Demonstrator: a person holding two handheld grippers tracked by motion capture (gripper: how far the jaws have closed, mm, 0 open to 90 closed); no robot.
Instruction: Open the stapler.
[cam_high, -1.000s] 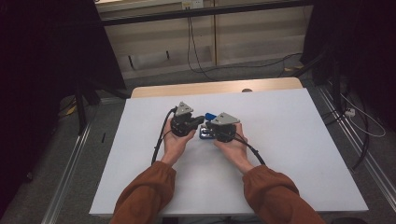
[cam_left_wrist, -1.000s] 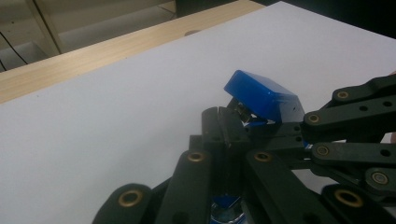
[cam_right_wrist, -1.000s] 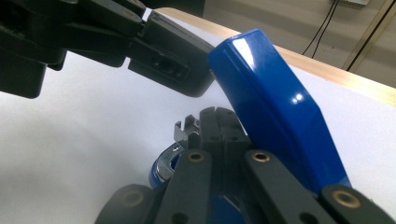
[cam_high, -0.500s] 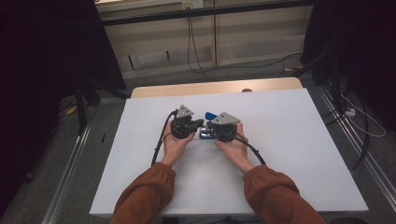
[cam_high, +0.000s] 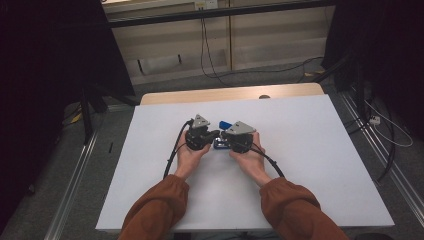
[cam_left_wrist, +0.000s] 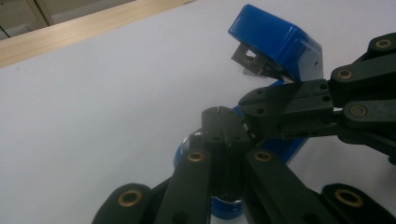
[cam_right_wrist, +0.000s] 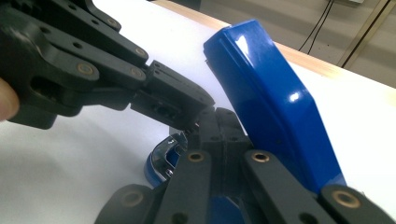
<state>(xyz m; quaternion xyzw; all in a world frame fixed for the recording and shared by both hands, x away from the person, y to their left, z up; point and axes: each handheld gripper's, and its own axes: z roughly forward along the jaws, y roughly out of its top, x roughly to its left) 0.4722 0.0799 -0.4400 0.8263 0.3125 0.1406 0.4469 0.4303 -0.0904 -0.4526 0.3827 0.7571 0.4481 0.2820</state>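
1. Left gripper (cam_high: 212, 136): it sits just left of the stapler (cam_high: 223, 135), near the middle of the table (cam_high: 310, 150). In the left gripper view its jaws are pressed together, tip to tip, at the stapler's base (cam_left_wrist: 285, 148). Whether anything thin is pinched between them cannot be told.
2. Stapler: it lies between the two grippers. Its blue top arm (cam_right_wrist: 271, 107) is swung up and away from the base, exposing the metal magazine mouth (cam_left_wrist: 252, 58). A chrome part (cam_right_wrist: 164, 154) of the base shows below the jaws.
3. Right gripper (cam_high: 226, 136): it sits just right of the stapler. In the right gripper view its jaws are closed, tips meeting those of the left gripper (cam_right_wrist: 180, 105) over the base, with the raised arm just beside them.
4. Progress (judgement): the opening step appears done, as the arm stands raised. Work at the base or magazine seems in hand; closing the arm remains.
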